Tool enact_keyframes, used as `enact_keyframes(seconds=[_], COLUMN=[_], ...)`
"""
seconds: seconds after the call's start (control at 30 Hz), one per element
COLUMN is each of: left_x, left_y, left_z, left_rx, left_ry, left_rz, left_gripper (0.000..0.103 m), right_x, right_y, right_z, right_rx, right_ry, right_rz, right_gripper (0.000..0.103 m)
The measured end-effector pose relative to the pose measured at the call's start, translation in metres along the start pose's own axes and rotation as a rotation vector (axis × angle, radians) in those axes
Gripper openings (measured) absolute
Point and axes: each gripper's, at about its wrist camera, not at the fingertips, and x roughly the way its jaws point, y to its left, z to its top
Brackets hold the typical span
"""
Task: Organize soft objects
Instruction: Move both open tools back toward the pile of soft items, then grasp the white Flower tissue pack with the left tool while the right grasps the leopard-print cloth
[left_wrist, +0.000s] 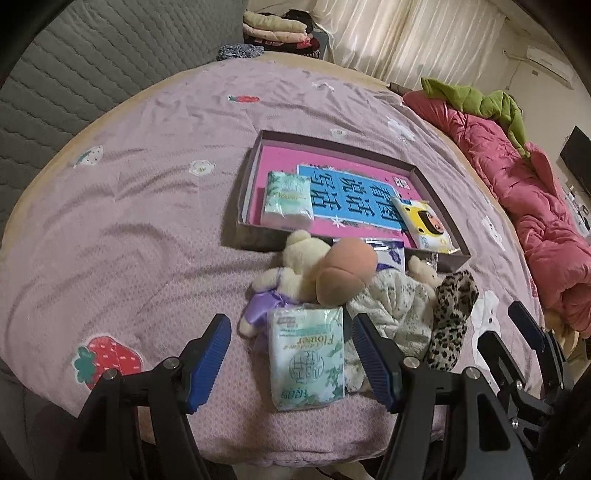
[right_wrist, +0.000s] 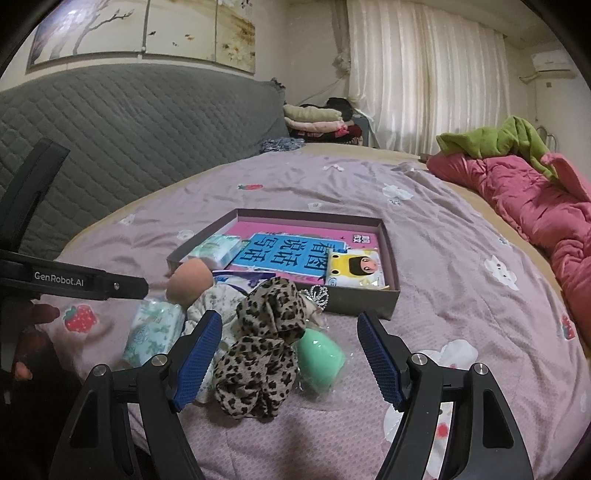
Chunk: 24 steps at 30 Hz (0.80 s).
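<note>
Between the left gripper (left_wrist: 291, 360)'s wide-open, empty jaws, a tissue pack (left_wrist: 308, 360) is lying on the bed (left_wrist: 147, 221).
Right gripper (right_wrist: 290, 360), also gaping empty, is straddling a leopard scarf (right_wrist: 258, 354); closing could be snagging neighbouring toys short of the box (left_wrist: 439, 184).

The left gripper (left_wrist: 291, 360) stands wide open over a green tissue pack (left_wrist: 308, 360) lying on the pink bedspread (left_wrist: 147, 229); beyond it sit a cream teddy bear (left_wrist: 291, 266), a leopard-print cloth (left_wrist: 452, 321) and a shallow box (left_wrist: 255, 173) holding another tissue pack (left_wrist: 287, 199).
</note>
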Motion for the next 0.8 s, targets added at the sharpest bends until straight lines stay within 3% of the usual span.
enact_keyframes(seconds=[0.8], left_x=[0.024], left_y=[-0.005], left_z=[-0.016], left_rx=[0.017], left_ry=[0.09], left_rz=[0.002], left_gripper=[0.068], right_x=[0.017], right_y=[0.008], right_z=[-0.01], right_rx=[-0.017], right_ry=[0.1], right_rz=[0.013], right_gripper=[0.077])
